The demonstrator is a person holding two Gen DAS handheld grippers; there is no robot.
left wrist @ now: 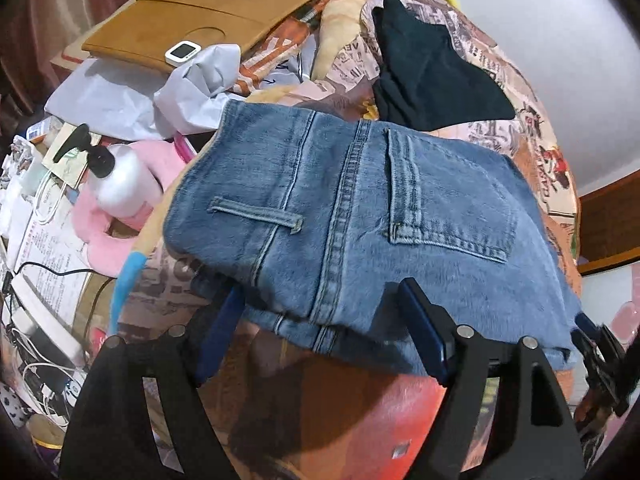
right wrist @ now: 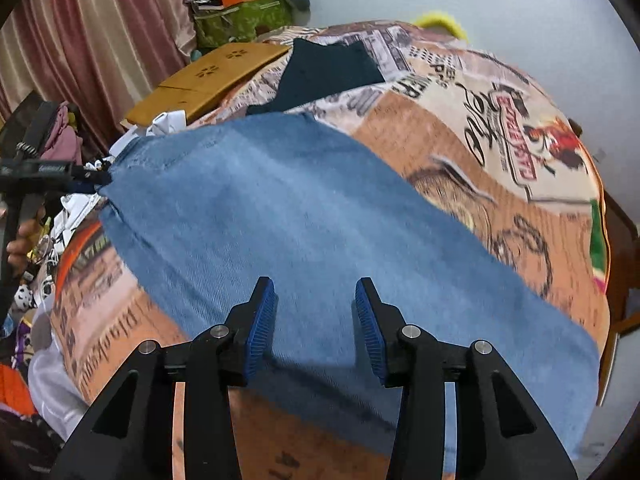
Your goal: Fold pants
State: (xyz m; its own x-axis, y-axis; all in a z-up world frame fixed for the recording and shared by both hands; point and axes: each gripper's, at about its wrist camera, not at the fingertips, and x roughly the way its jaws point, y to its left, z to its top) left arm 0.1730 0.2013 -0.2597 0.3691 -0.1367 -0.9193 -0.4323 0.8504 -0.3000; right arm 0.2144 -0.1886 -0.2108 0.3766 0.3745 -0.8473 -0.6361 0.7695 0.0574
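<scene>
In the left wrist view we see our left gripper [left wrist: 320,320] tilted steeply down over the near edge of the jeans [left wrist: 360,216]. Its jaws stand wide apart: the left blue pad [left wrist: 218,332] sits beside and partly under the denim's near-left corner, and the right pad [left wrist: 424,328] lies against the near edge, neither pressing the cloth. The jeans lie folded on the printed bedspread [left wrist: 540,152], back side up, with one back pocket [left wrist: 448,208] and one belt loop [left wrist: 258,216] showing. Beyond them lies one dark garment [left wrist: 424,76]. On the far left we count one wooden tray [left wrist: 200,16], one small white timer [left wrist: 182,53] and one pump bottle [left wrist: 120,176]. At the right edge the other gripper [left wrist: 600,352] shows only partly.

In the right wrist view our right gripper [right wrist: 316,320] also points down, hovering over a broad stretch of the jeans [right wrist: 320,208], which spread across the bedspread [right wrist: 500,128]. Its two blue pads [right wrist: 262,320] are partly apart, with only flat denim below them and nothing gripped. At the far left the left gripper [right wrist: 86,178] meets the jeans' corner, and a hand [right wrist: 20,240] holds its handle. The one dark garment [right wrist: 324,76] and the one wooden tray [right wrist: 208,80] lie at the far side, before a curtain [right wrist: 80,48].
</scene>
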